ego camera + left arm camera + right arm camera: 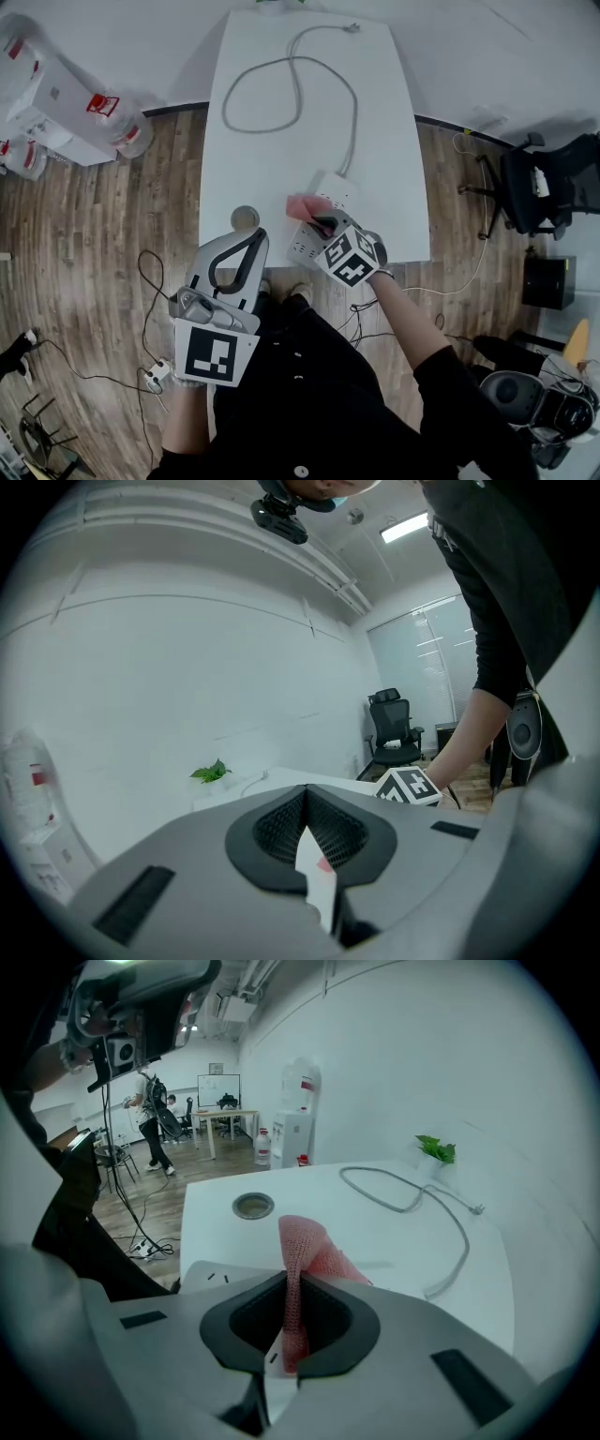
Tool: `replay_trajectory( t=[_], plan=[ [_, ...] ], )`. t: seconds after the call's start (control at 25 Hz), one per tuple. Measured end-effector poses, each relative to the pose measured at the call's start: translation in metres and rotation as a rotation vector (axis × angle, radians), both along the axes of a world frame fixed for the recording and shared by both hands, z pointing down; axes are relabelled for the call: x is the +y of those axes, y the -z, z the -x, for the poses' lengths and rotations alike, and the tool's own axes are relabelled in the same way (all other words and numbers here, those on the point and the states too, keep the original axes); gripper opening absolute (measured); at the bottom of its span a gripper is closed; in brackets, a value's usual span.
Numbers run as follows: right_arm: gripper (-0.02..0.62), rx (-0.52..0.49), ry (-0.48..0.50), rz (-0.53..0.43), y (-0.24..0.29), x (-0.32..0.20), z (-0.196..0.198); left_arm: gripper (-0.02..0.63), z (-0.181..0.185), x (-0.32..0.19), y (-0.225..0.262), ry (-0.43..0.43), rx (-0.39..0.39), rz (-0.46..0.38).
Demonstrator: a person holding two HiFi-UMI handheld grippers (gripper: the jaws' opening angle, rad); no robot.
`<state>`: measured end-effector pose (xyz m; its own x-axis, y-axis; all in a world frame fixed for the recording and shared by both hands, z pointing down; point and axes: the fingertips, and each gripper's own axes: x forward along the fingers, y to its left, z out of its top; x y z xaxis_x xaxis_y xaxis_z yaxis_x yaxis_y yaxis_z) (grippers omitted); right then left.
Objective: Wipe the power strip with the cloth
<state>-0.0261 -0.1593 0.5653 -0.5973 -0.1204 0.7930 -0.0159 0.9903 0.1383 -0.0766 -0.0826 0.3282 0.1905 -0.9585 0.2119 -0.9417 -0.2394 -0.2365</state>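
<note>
Nearest the person's body, the left gripper (251,240) hangs idle off the near edge of the bench (281,159). It is tilted up toward the bench, and its jaws are closed on nothing. Its own view shows the tips meeting, with only a thin sliver of light below them.

Just beyond it, the right arm reaches forward and slightly inward, forearm bare, wrist angled down. The right gripper (323,225) sits over the power strip (337,187). Its jaws are clamped on a fold of the pink mesh cloth (300,1251), which stands up between them and spills out ahead of the tips. In the head view the cloth (305,206) lies across the middle of the strip. I cannot tell how firmly it presses.

I judge the wiping itself to be the step in hand. The next move calls for dragging the cloth along the strip's length with light downward pressure. Nothing holds the strip, so it may slide, and the free left gripper could steady its near end.

A round grommet (245,218) sits left of the strip. Farther off, the grey cable (295,89) loops across the bench to its plug (352,28) at the far end.
</note>
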Motion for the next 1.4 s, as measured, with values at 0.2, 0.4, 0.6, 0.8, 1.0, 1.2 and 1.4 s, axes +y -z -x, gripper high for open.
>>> replay_trajectory(
  t=[0.2, 0.4, 0.6, 0.8, 1.0, 1.2, 1.4],
  plan=[
    [0.048, -0.011, 0.039, 0.025, 0.000, 0.026, 0.004, 0.009, -0.001, -0.001, -0.001, -0.005, 0.001, 0.004],
    [0.048, -0.013, 0.083, 0.045, -0.001, 0.053, 0.007, 0.009, -0.001, 0.001, -0.001, -0.008, 0.002, 0.008],
    [0.048, -0.022, 0.110, 0.071, -0.002, 0.082, 0.011, 0.009, 0.000, 0.006, -0.002, -0.011, 0.006, 0.004],
    [0.048, -0.029, 0.117, 0.096, -0.002, 0.103, 0.015, 0.009, 0.001, 0.007, -0.001, -0.020, 0.011, 0.006],
    [0.048, -0.028, 0.112, 0.087, -0.005, 0.109, 0.016, 0.009, -0.002, 0.004, 0.000, -0.038, 0.012, -0.005],
    [0.048, -0.051, 0.078, 0.080, 0.005, 0.103, 0.018, 0.009, -0.003, -0.001, 0.006, -0.056, 0.025, -0.018],
    [0.048, -0.144, -0.019, 0.041, 0.038, 0.082, 0.015, 0.009, -0.005, -0.007, 0.016, -0.071, 0.026, -0.033]
  ],
)
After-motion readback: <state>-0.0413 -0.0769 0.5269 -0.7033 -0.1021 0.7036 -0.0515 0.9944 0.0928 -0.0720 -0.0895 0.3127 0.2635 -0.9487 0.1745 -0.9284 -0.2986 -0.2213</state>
